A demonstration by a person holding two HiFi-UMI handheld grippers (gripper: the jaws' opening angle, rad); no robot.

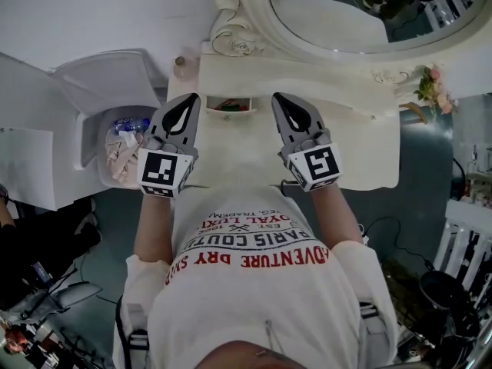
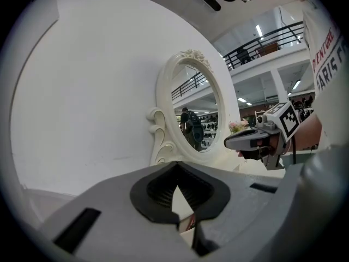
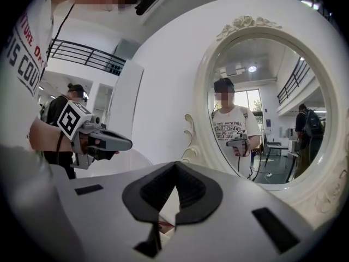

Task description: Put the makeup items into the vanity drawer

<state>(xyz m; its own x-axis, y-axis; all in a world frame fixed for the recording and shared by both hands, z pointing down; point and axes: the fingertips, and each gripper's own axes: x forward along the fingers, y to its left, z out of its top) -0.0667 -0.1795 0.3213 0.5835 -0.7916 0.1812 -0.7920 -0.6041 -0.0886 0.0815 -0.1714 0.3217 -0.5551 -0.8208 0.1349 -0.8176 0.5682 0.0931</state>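
White vanity top [image 1: 238,148] fills the middle of the head view, with an oval mirror [image 1: 361,14] in a carved frame at its back. A small drawer [image 1: 228,114] stands pulled out between the two gripper tips. The makeup items [image 1: 227,105] lie inside it, showing as red and green bits. The left gripper [image 1: 190,99] and the right gripper [image 1: 278,98] hover side by side over the tabletop, one on each side of the drawer, and both point toward the mirror. Each has its jaws brought together at the tip, with nothing in them. A lidded waste bin [image 1: 86,129] with wrappers in it stands left of the vanity. A spray of pink flowers [image 1: 430,83] sits at the vanity's right end.

From the left gripper view, the left gripper [image 2: 176,166] has its jaws closed, the dark pads meeting at the far tip with only a bare gap behind them. Beyond it are the mirror [image 2: 199,119] and a plain white wall. The right gripper [image 2: 248,141] hangs to the right, well apart.

From the right gripper view, the right gripper [image 3: 176,162] is likewise clenched on nothing. The left gripper [image 3: 109,142] is level with it at the left. The mirror [image 3: 262,108] reflects the person holding a gripper.
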